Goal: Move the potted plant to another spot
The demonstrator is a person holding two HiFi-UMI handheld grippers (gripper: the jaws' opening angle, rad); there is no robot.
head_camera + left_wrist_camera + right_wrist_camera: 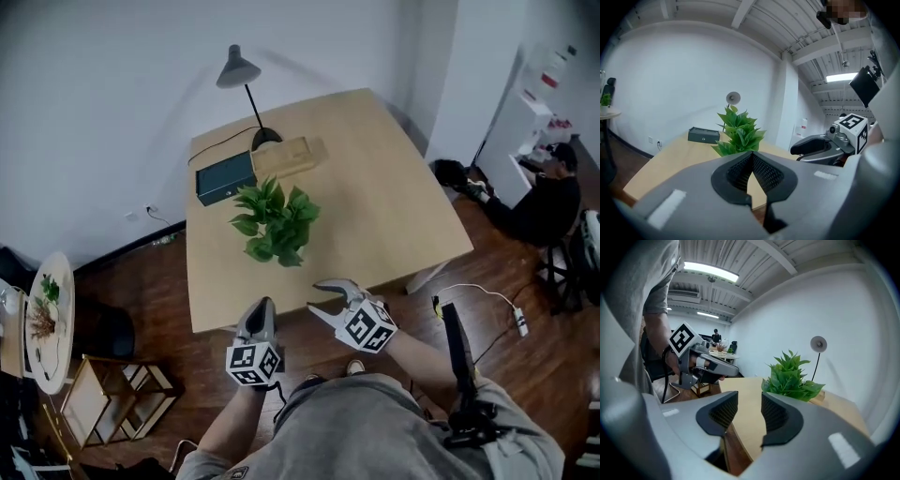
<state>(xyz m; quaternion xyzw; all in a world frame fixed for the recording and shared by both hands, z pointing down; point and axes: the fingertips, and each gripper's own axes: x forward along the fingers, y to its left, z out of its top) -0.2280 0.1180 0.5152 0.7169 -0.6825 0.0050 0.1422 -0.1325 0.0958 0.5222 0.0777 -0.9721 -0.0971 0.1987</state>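
Approach step. Plant [275, 222] stands mid-counter [394, 187], untouched. Left claw [262, 307] together, empty; right claw [322, 298] slightly apart, empty; both short of the counter's near edge. Next: reach in, open wide, grasp the plant's base.

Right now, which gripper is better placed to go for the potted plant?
Left, probably. The left gripper points straight at the potted plant, though its jaws are shut and must open. The right gripper sits off to the side, jaws only slightly apart, empty.

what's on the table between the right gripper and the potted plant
Nothing: the head view shows only bare table between the right gripper and the potted plant.
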